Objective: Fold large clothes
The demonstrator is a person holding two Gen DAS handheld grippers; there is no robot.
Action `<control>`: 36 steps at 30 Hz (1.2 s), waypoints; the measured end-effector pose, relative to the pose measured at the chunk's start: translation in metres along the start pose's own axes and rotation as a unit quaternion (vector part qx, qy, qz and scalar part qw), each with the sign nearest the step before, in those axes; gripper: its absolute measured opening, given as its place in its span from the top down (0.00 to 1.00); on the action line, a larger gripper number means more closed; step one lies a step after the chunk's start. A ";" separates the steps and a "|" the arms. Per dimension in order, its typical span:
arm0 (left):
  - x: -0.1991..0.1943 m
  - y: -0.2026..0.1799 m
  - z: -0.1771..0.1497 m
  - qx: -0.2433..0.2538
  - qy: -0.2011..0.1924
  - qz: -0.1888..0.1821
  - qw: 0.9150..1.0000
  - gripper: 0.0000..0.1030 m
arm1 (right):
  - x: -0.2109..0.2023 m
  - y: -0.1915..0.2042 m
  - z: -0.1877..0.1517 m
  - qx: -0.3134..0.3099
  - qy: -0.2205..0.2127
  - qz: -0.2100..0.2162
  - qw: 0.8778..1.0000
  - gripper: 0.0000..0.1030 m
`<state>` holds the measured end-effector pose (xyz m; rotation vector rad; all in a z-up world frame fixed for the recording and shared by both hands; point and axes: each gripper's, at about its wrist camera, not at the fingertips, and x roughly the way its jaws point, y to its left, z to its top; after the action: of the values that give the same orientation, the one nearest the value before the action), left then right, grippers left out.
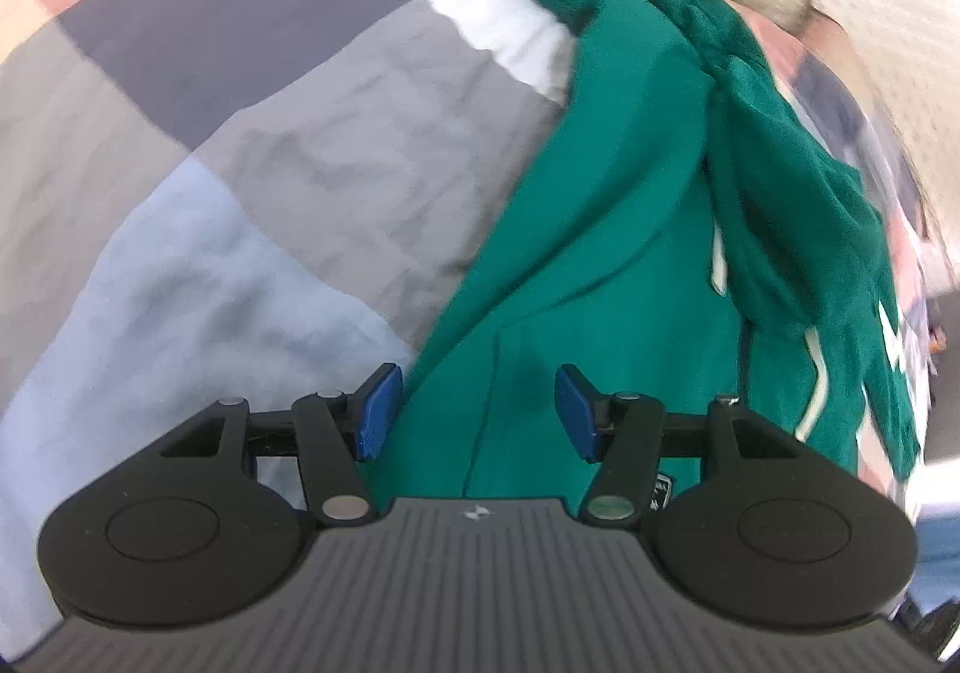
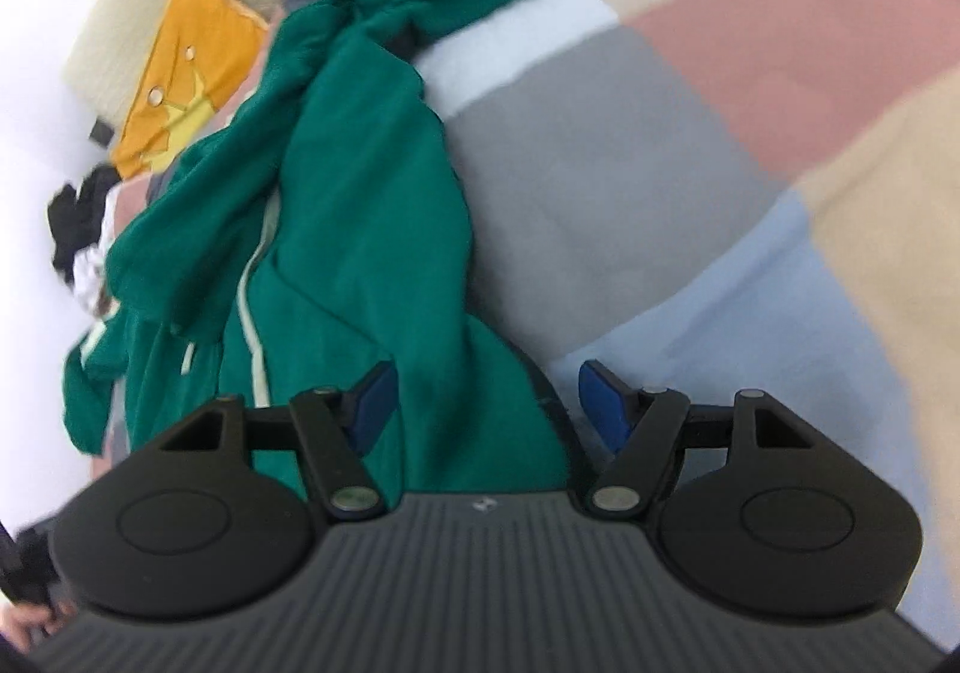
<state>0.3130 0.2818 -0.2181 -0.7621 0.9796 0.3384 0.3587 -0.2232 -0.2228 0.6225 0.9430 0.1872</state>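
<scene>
Green garment [image 1: 630,229] lying rumpled on the patchwork bed [image 1: 270,162], long axis running away from both grippers. L gripper [image 1: 474,412]: fingers standing apart, straddling the near hem w/ its edge beside the left pad. R gripper [image 2: 486,406]: fingers apart, cloth lying between them (no clamp yet). Both seem equally near. Far end, sleeves bunching, blurring; orange cushion [image 2: 186,72] beyond.

green jacket [image 1: 600,253] partly cut off, far end blurred.
</scene>
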 end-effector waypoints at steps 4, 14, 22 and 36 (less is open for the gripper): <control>0.011 -0.002 -0.011 -0.008 0.003 0.018 1.000 0.40 | 0.008 0.008 -0.008 -0.031 -0.003 -0.010 0.999 0.32; 0.008 -0.001 -0.029 -0.004 0.035 0.001 0.999 0.59 | -0.008 -0.001 -0.025 0.012 0.025 0.028 0.999 0.72; -0.030 0.016 -0.013 -0.065 0.020 -0.110 0.992 0.93 | -0.067 0.020 -0.024 0.005 -0.058 0.092 0.994 0.82; -0.140 0.026 -0.007 -0.041 -0.001 -0.206 0.978 0.94 | -0.178 0.054 -0.042 -0.051 -0.094 0.104 0.989 0.84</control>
<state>0.2193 0.3052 -0.1129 -1.0171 0.7853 0.0172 0.2267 -0.2347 -0.0858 0.6309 0.6824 0.3551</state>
